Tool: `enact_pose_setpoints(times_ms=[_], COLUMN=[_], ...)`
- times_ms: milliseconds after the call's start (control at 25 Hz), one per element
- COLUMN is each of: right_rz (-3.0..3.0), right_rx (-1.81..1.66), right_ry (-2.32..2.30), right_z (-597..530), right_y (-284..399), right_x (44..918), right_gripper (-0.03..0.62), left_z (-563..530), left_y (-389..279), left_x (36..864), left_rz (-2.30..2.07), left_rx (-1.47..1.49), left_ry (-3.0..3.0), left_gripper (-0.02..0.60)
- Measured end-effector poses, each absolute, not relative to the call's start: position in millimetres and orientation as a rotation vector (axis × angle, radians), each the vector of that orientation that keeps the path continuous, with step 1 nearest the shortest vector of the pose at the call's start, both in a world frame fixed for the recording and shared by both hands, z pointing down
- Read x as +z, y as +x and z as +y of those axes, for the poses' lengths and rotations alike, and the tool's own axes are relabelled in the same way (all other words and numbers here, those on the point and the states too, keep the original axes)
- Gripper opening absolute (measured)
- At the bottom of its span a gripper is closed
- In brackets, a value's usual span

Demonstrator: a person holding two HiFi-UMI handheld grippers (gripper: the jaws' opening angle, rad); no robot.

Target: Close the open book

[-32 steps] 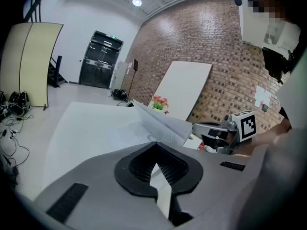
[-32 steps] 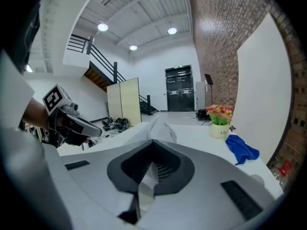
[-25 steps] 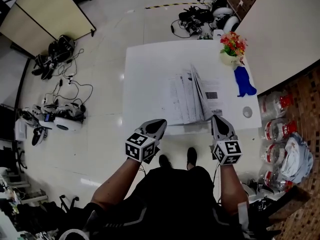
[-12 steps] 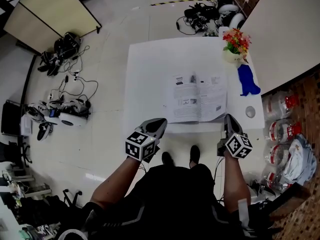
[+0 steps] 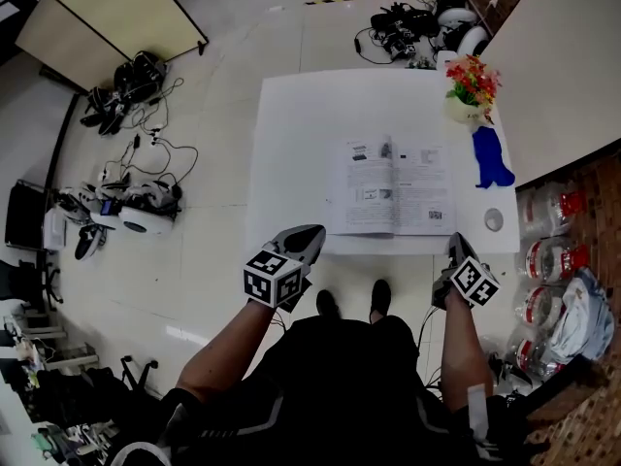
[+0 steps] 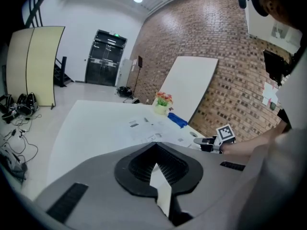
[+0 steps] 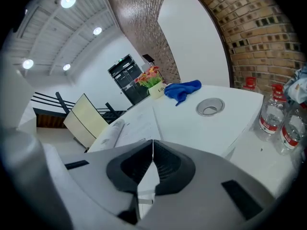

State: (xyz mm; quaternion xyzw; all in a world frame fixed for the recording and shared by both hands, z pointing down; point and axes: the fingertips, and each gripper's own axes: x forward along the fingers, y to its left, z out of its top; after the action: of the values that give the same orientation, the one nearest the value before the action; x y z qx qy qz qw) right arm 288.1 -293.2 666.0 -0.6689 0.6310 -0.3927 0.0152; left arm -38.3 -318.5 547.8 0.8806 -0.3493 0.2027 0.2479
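— Left gripper (image 5: 311, 234)?
— Fingers pressed together, empty, off the table (image 5: 291, 144) edge.
— Book (image 5: 396, 187)?
— Lying open, flat near the table's front edge.
— Right gripper (image 5: 454, 242)?
— Shut tight, nothing pinched, near the book's right corner.

a test lab or studio hall
brick wall (image 6: 201, 37) on the right, white table (image 5: 291, 144) mid-floor, folding partition (image 5: 107, 13) far left, and cables (image 5: 146, 155) with what may be headsets (image 5: 144, 219) strewn on the glossy floor.
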Motion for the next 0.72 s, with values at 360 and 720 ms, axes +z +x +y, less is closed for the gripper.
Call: enact_pose_setpoints(times_ms=[360, 720], right_rz=[2.366, 3.497], right_rx=[-0.993, -0.117], right_ry=[-2.192, -1.716], right_z=[-304, -329], right_y=[251, 71], right_x=[624, 578], right_gripper=[0.0, 0.082], left_z=[-325, -323], left_y=[-50, -93], left_x=[544, 547], left_rz=[-0.988, -1.126], left_rx=[0.459, 0.378], left_ry=[2.394, 2.307], left_gripper=[-0.006, -0.006])
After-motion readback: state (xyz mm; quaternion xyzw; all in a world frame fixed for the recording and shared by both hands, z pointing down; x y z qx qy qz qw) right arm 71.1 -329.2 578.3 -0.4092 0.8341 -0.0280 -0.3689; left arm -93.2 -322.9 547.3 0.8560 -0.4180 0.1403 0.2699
